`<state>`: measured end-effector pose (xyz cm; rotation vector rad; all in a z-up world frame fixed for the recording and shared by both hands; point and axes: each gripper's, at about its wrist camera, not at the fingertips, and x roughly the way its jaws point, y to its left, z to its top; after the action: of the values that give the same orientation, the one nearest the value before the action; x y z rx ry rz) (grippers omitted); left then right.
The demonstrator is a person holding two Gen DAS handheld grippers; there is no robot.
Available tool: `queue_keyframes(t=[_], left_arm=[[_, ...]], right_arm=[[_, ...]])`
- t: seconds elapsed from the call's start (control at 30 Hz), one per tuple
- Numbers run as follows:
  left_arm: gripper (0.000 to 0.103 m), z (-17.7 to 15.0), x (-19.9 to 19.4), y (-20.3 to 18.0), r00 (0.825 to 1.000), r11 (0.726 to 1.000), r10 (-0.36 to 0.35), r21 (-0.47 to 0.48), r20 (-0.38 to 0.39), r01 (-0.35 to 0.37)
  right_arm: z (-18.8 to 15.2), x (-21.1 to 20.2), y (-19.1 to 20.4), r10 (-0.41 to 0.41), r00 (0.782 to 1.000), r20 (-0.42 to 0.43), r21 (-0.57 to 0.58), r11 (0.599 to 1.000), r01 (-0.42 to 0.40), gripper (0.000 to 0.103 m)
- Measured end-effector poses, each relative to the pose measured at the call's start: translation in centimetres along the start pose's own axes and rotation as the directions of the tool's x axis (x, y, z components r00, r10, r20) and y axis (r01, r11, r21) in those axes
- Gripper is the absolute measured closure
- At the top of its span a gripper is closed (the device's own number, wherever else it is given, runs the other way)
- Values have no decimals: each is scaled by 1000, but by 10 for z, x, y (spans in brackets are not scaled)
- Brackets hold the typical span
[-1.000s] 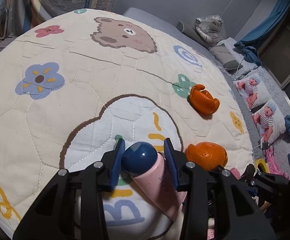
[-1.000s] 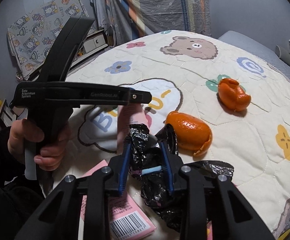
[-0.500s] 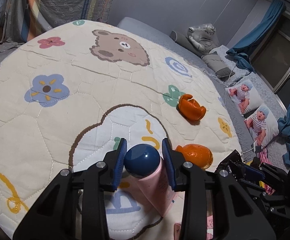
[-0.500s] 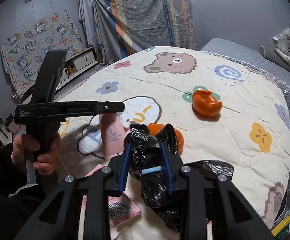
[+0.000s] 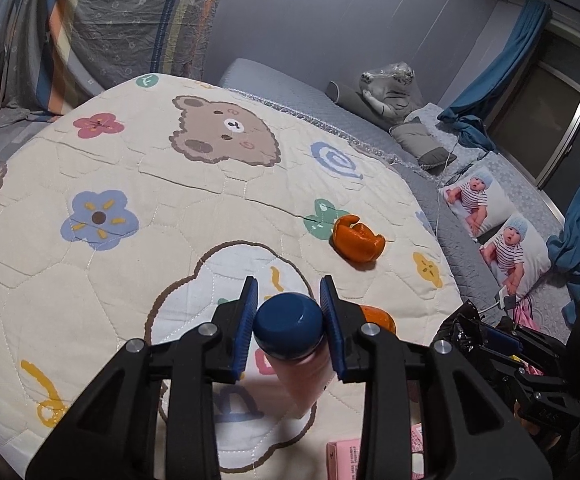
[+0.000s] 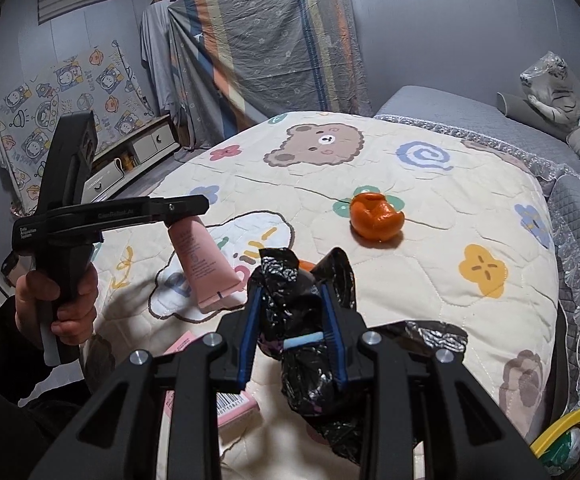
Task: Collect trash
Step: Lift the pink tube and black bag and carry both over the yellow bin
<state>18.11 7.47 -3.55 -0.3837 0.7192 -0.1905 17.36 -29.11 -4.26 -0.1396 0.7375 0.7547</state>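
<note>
The pink tube (image 5: 304, 372) with its dark blue cap (image 5: 289, 325) hangs clear of the quilt (image 5: 90, 288), pinched at the cap between the jaws of the left tool (image 5: 289, 320), which have just been closing in on it. Gripping the hard round cap rather than the soft body looks sensible: the body would squash and slip, while the cap gives the pads a firm shape to bear on. The tube's crimped end dangles below and a little toward the right tool, which suggests it is on its way to the bag.

The right tool (image 6: 293, 336) is nearly closed on a bunched fold of the black trash bag (image 6: 310, 380), the rest of which hangs crumpled beneath its jaws; held by the rim like this, the bag can be kept raised as a mouth for the tube. Whether the mouth is in fact open enough cannot be told.

Just ahead of the right tool, partly hidden behind the bag, lies one piece of orange peel (image 5: 378, 318); a second curled peel (image 6: 376, 218) sits farther out on the quilt, well apart. Below the left tool's jaws, near the bed's edge, lies a pink carton (image 6: 232, 406) with a barcode. These look like remaining trash.
</note>
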Motion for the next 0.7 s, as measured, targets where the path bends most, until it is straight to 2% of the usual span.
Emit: queue_keyframes(t=[0.43,0.7], left_arm=[[73,7,-8,-39,999,996,-30,89,25,28],[73,10,-1,-82,996,981,-86,174,16,82]], right_arm=[[-5,-17,-11,-36,999,31,22,999,36,75],[-10,-38,-28,-87,994,60,54,995,84,75]])
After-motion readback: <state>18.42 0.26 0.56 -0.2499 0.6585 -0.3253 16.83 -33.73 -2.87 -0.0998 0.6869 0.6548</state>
